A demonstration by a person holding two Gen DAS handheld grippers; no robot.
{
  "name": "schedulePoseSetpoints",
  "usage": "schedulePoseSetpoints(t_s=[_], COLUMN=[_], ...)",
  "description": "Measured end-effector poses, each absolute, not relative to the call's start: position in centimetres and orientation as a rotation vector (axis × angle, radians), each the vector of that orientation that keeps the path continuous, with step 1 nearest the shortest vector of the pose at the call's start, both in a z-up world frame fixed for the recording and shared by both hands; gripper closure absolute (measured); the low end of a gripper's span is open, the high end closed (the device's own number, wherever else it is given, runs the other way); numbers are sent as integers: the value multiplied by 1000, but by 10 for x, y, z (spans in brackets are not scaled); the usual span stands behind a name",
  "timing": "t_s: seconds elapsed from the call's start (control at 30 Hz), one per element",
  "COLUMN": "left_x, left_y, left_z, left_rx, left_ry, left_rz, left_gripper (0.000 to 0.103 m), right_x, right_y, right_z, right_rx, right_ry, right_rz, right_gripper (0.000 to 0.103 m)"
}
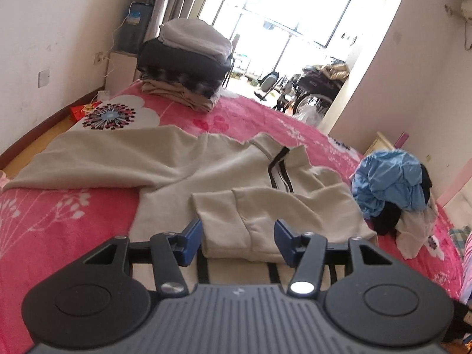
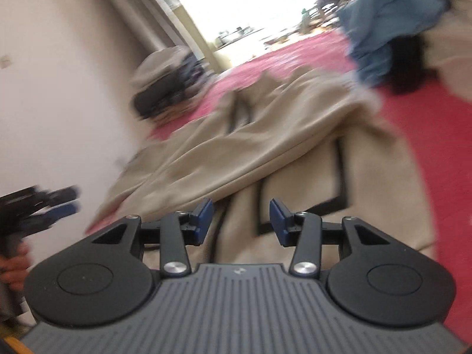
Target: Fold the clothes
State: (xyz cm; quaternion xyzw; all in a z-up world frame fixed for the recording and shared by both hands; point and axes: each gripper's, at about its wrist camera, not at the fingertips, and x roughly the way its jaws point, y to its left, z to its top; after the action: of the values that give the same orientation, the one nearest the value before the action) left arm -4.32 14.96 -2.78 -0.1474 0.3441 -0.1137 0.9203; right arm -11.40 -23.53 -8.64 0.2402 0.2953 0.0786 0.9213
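A beige top [image 1: 206, 171] with black stripes lies spread on the pink bedspread [image 1: 59, 221], one sleeve stretched out to the left. A folded sleeve [image 1: 230, 218] rests across its near part. My left gripper [image 1: 238, 233] hovers open over that sleeve, and its pads do not press on the cloth. In the blurred right wrist view, my right gripper [image 2: 242, 211] stands open just above the near edge of the beige top [image 2: 236, 147], holding nothing. The left gripper [image 2: 73, 199] shows at the far left, with a hand [image 2: 11, 265] on its grip.
A stack of folded clothes [image 1: 185, 65] sits at the bed's far end. A heap of unfolded clothes [image 1: 389, 183], blue and black on top, lies on the right side of the bed. Walls close in on both sides, and a bright window stands beyond.
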Motion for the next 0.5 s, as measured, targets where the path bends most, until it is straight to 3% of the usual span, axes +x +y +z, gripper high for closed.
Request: schedulePoseSetpoints(t_s=[0.27,0.5], left_x=[-42,-30], left_y=[73,-6], left_z=[28,77], left_rx=[-86,22], left_ry=[787,728], left_rz=[-302,-271], left_gripper=[48,43], right_x=[-115,-106], right_y=[-267,-272], right_z=[-88,-101], right_rx=[606,677], right_ry=[562,602], right_rz=[123,68], right_gripper=[61,61])
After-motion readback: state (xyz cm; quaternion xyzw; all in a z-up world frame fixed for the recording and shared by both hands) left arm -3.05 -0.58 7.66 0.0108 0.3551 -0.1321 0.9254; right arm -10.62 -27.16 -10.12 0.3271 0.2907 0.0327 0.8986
